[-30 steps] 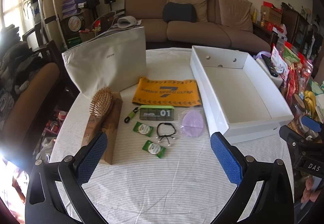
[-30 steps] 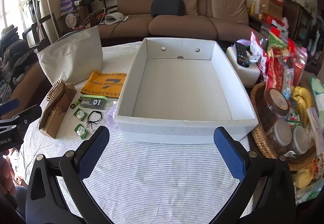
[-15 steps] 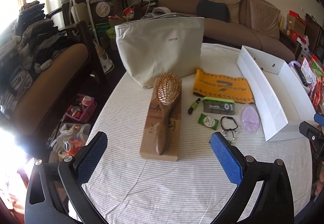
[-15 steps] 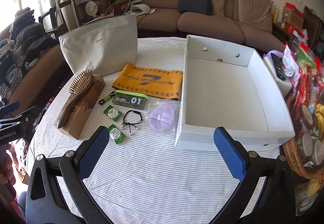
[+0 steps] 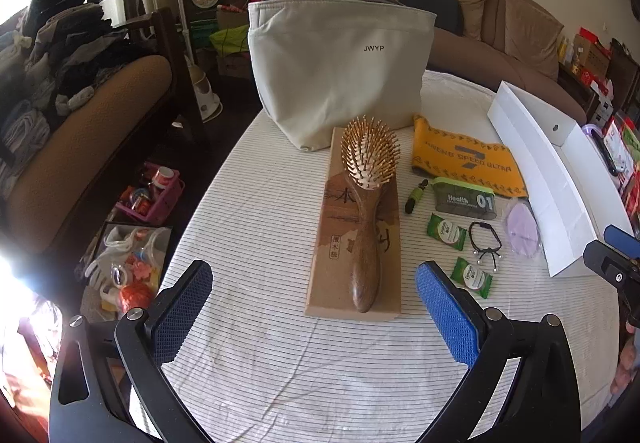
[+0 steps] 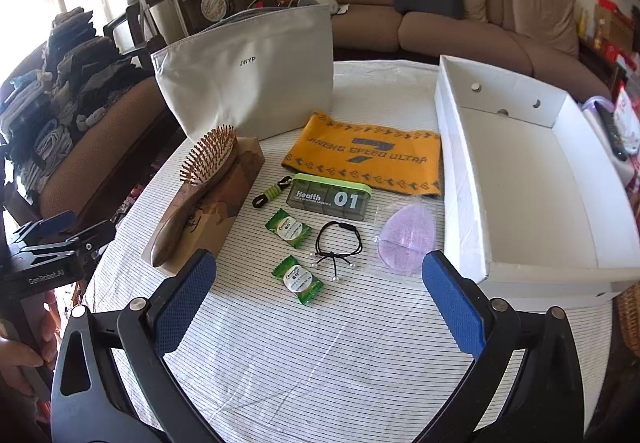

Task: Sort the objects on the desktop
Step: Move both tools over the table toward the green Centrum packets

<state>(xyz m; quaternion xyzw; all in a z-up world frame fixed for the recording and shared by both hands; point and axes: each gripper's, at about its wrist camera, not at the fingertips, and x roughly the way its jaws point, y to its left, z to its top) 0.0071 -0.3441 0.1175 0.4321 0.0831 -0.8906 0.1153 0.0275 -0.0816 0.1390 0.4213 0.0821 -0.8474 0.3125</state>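
Several small objects lie loose on the striped tablecloth (image 6: 320,343), none sorted yet, and the white box (image 6: 520,179) at the right is empty. A wooden hairbrush (image 5: 366,211) rests on its cardboard box (image 5: 334,243), just in front of the left gripper (image 5: 314,313), whose jaws stand wide with nothing between them. The right gripper (image 6: 318,307) is also wide and empty, above two green sachets (image 6: 288,229), a black hair tie (image 6: 338,243) and a purple sponge (image 6: 402,239) in clear wrap. I think the brush may roll off its box if it is pinched by the round handle. The thin hair tie and flat sachets could slip, or the pads could catch the cloth and pull the green pill case (image 6: 330,197) and yellow towel (image 6: 368,155). Far left stands the grey pouch (image 6: 248,79).
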